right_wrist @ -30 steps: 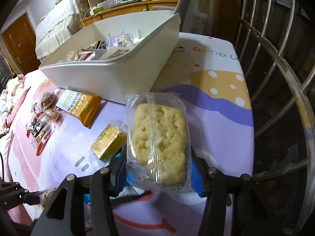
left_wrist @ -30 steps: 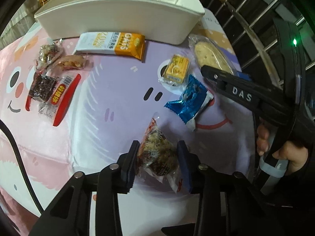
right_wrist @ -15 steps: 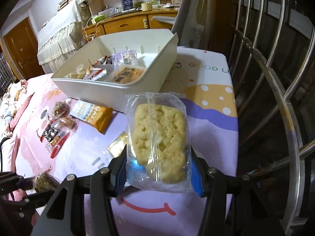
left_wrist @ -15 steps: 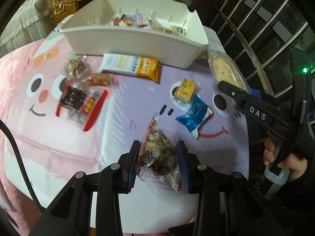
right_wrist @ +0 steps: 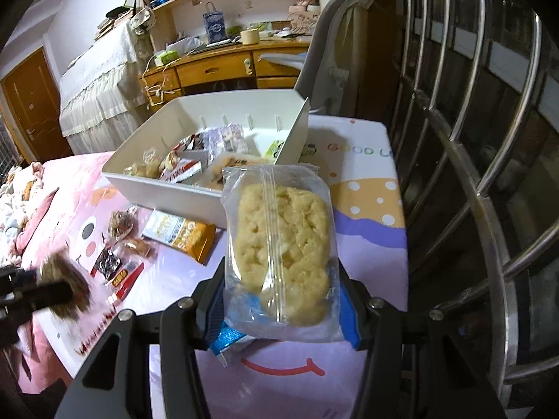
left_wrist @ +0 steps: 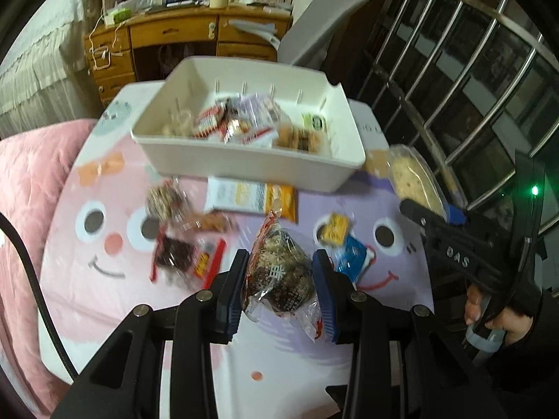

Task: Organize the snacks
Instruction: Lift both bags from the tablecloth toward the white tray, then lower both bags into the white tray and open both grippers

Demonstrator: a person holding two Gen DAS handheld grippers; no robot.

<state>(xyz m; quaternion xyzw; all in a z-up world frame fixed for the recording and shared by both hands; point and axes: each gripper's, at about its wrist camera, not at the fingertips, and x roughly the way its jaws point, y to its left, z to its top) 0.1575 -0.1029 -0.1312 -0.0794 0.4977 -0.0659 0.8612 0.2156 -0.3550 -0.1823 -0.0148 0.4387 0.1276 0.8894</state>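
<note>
My left gripper is shut on a brown seeded snack in a clear wrapper, held well above the cartoon-print table cover. My right gripper is shut on a pale yellow cake in a clear bag, also lifted. The left wrist view shows that cake at the right, level with the near right corner of the white bin. Several snacks lie inside the white bin. On the cover lie an orange-and-white oat bar, a yellow packet, a blue packet and red-and-dark packets.
Metal window bars run close along the table's right side. A grey chair back and a wooden desk stand behind the bin. Pink bedding lies to the left. A black cable hangs at the left edge.
Both grippers have risen with their snacks still held. The table has dropped away below, and the bin's inside with its snacks has come into sight.
</note>
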